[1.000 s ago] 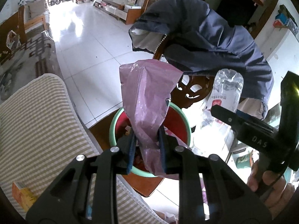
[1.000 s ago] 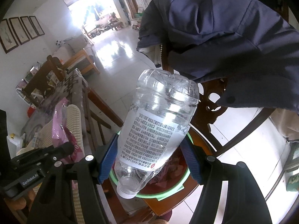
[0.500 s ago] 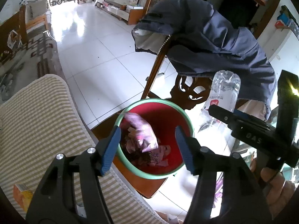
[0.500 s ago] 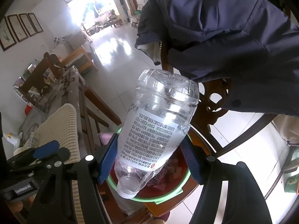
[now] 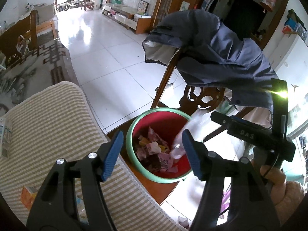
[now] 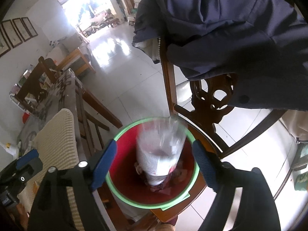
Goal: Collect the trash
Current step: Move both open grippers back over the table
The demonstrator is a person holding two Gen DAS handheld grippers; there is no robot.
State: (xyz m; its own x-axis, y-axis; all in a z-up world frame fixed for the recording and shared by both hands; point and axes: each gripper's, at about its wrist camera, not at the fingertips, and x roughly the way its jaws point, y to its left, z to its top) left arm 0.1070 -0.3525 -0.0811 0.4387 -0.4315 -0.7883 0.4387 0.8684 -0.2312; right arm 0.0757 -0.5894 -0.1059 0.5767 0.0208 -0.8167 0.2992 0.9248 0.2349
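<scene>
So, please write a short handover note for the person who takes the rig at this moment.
Left gripper: open, empty, above the bin.
Right gripper: open, empty, also above the bin.
Red bin with green rim: on the wooden chair seat.
Clear plastic bottle: blurred, neck down, inside the bin's mouth, touching neither gripper.
Pink wrappers: lie in the bin.
Done: bottle and wrappers in the bin.
Left: look for other trash; none is clearly identifiable here.

Both wrist cameras look steeply down from close above the red bin (image 5: 169, 123) (image 6: 123, 175), the left from its 7 o'clock side, sharing the jacket-draped chair (image 5: 204, 98) (image 6: 209, 107) at 12 o'clock.
</scene>
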